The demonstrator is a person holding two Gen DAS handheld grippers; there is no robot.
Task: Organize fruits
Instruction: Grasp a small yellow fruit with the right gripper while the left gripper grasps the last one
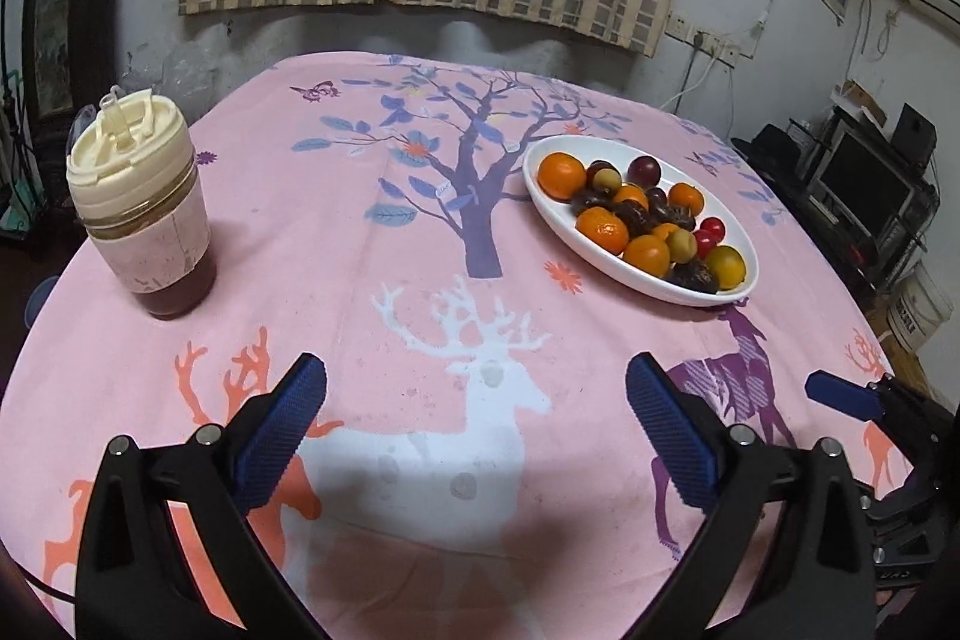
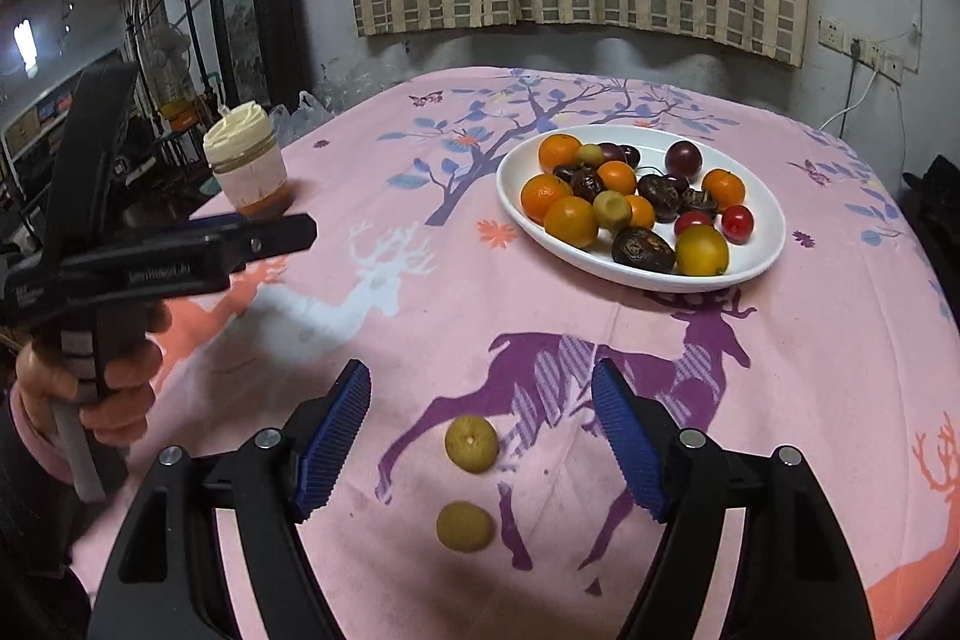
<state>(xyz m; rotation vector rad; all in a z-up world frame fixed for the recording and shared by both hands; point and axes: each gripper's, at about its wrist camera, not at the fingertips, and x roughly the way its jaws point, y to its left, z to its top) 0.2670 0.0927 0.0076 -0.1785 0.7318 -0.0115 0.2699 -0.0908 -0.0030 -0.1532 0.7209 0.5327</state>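
Fruit (image 2: 471, 443) — two yellow-green pieces — lies under the spread, empty right claw (image 2: 483, 439); left claw (image 1: 477, 424) likewise; cup (image 1: 144, 208) far-left.

The right gripper (image 2: 480, 451) hangs wide open over a pink cloth (image 2: 810, 370), two yellow-green fruits (image 2: 471, 443) (image 2: 465, 526) lying between its fingers. Ahead sits a white plate (image 2: 774, 226) of mixed fruit. To its left, a hand (image 2: 114, 388) holds the left gripper (image 2: 303, 226) near a jar (image 2: 249, 163).
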